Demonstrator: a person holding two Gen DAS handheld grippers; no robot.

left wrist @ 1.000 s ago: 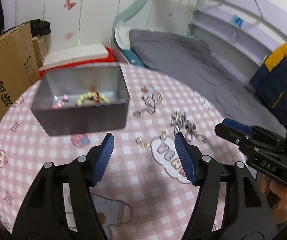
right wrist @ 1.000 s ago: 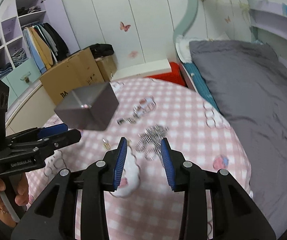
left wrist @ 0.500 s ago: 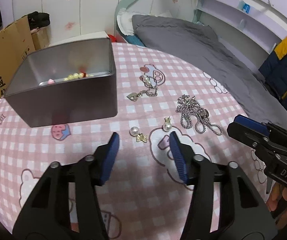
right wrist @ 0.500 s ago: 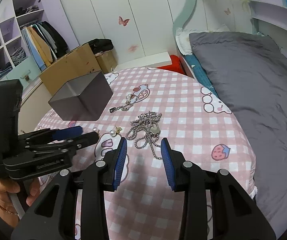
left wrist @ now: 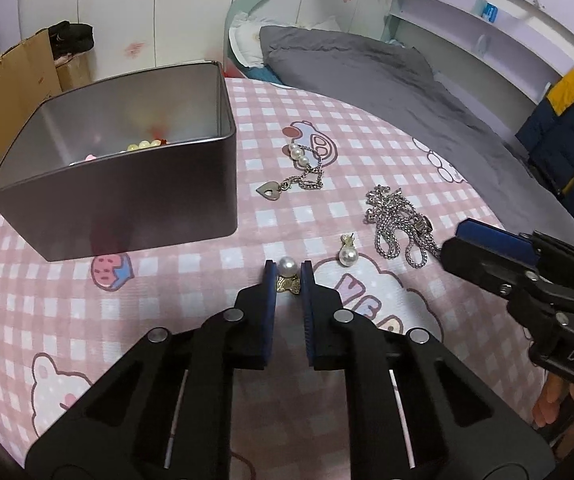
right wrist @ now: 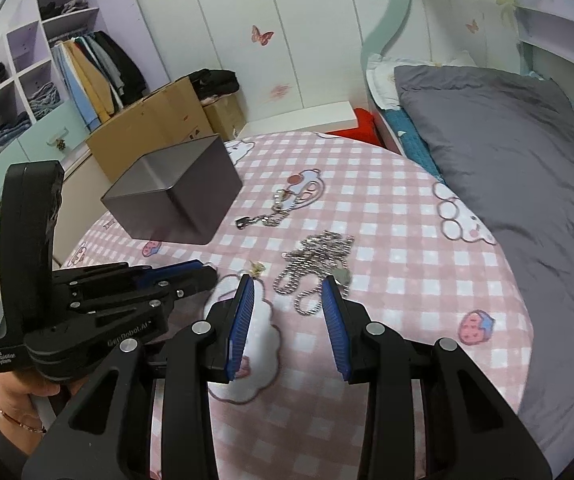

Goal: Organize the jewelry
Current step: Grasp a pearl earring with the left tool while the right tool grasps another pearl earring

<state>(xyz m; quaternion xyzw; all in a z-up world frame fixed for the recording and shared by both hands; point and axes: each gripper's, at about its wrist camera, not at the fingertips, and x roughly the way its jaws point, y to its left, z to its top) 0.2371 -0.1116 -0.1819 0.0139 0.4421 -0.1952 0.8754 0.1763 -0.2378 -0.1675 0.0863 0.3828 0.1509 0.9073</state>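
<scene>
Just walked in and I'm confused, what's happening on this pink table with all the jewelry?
A person holding a gripper in each hand is tidying jewelry into a metal tin. The left gripper has just been closing its jaws, and they now pinch a pearl earring lying on the tablecloth. The right gripper waits open near a silver chain. Another earring and a heart bracelet remain out.

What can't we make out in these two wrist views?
- Tin box contents: left wrist view shows only a few beads; the near wall hides the rest. Right wrist view shows no contents.
- Pearl earring between the left gripper pads: hidden by that gripper's body in the right wrist view.
- Silver chain: tangled, the number of pieces is unclear.
- Right gripper: open, nothing between its fingers.
</scene>
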